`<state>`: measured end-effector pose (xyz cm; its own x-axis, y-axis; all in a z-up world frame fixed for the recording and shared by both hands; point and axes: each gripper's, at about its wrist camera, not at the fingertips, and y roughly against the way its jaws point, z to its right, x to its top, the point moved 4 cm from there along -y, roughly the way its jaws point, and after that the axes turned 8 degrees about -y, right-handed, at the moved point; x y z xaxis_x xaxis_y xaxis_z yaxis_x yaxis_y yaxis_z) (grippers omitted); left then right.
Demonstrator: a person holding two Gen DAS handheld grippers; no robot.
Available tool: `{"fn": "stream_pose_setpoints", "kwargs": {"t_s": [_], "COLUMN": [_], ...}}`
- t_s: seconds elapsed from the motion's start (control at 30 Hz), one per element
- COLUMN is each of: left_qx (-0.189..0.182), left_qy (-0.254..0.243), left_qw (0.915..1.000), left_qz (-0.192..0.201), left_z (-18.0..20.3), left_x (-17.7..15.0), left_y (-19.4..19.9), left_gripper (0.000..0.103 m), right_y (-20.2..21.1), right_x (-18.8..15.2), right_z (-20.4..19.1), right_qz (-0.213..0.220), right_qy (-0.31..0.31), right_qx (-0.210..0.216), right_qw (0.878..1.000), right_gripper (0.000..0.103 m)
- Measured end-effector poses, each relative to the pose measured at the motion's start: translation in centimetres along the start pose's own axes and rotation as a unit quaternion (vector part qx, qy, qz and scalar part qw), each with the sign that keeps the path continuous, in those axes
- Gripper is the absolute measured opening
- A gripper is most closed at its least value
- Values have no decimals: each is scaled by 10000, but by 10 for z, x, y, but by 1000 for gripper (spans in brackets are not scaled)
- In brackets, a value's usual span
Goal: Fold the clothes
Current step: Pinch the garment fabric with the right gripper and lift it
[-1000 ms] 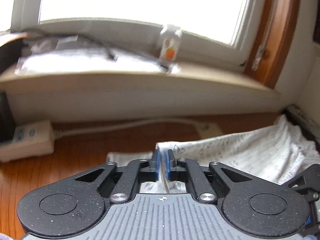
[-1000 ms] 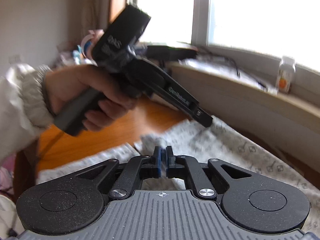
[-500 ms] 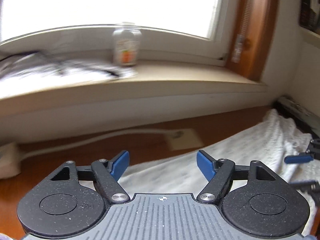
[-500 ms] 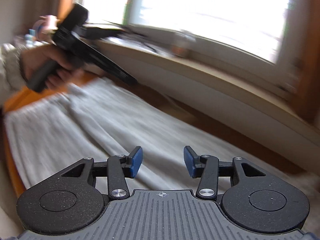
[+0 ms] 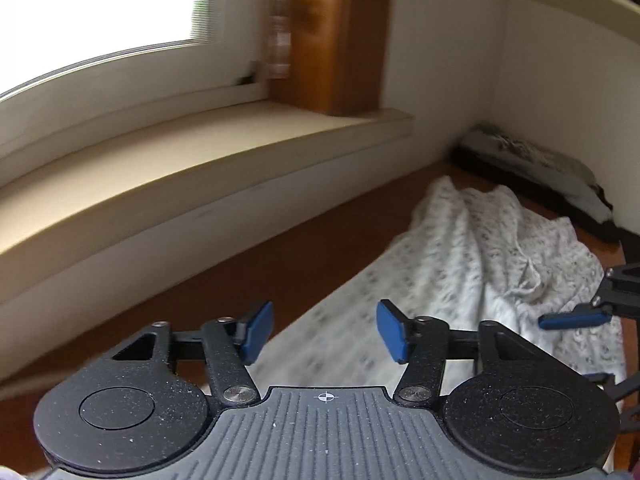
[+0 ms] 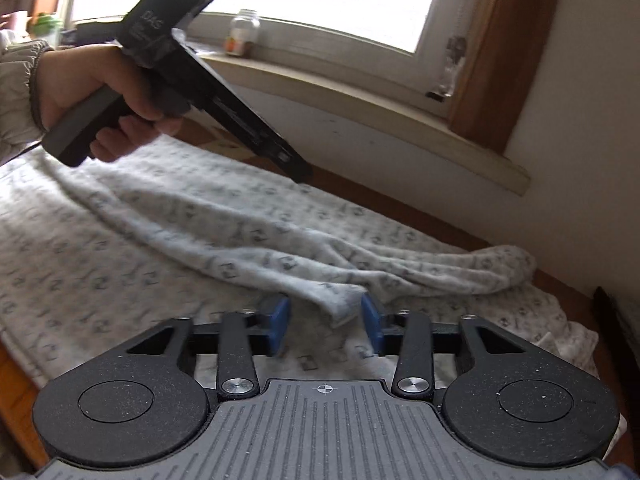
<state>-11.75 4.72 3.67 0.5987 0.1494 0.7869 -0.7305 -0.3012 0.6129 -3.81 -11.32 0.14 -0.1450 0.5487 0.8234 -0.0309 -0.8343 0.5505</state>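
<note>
Garment [image 6: 168, 248]: white knit with a small grey printed motif, spread across the wooden tabletop [image 5: 304, 264] ahead of and below both tools. It looks like pyjama trousers, since a drawstring [image 5: 528, 280] shows at the bunched end, but the full outline is not in view. One long fold or leg lies as a rumpled ridge [image 6: 360, 264] running diagonally over the flat layer, ending in a rounded lump to the right of the right gripper.

Handling, judged: light, soft, fully limp, no stiffness to carry a shape. It should drape and trail when lifted from one point. The knit surface looks grippy rather than slick; nothing fragile. Layers may come up together if pinched deep.

Right gripper [image 6: 325, 330]: jaws closing, part-spread. The free end of the ridge [image 6: 340, 304] lies just ahead of and between the blue pads [image 6: 276, 324]; no pad presses on it yet.

Left gripper [image 5: 322, 334]: jaws closing, still wide, nothing between them. Flat cloth edge lies just below and ahead; bare tabletop to its left.

Where to hold, judged: the hem end at the right pads, plus a matching edge or the waistband, two points to keep it taut.

Left hand [image 6: 96, 96] grips its tool's handle.
</note>
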Motion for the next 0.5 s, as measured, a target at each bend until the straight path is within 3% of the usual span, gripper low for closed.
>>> {"fn": "stream_pose_setpoints", "kwargs": {"t_s": [0.07, 0.3, 0.43, 0.5], "left_qx": [-92, -307, -479, -581], "left_qy": [-147, -723, -572, -329], "left_qw": [9998, 9969, 9972, 9978], "left_qz": [48, -108, -70, -38], "left_z": [11, 43, 40, 33], "left_x": [9, 25, 17, 16], "left_y": [-17, -79, -95, -96], "left_gripper": [56, 50, 50, 50], "right_y": [-1, 42, 32, 28], "right_x": [1, 1, -23, -27], "right_z": [1, 0, -7, 1], "right_qz": [1, 515, 86, -17], "right_qy": [-34, -395, -312, -517], "right_qx": [-26, 10, 26, 119], "right_qw": [10000, 9979, 9995, 9986], "right_gripper": [4, 3, 3, 9]}}
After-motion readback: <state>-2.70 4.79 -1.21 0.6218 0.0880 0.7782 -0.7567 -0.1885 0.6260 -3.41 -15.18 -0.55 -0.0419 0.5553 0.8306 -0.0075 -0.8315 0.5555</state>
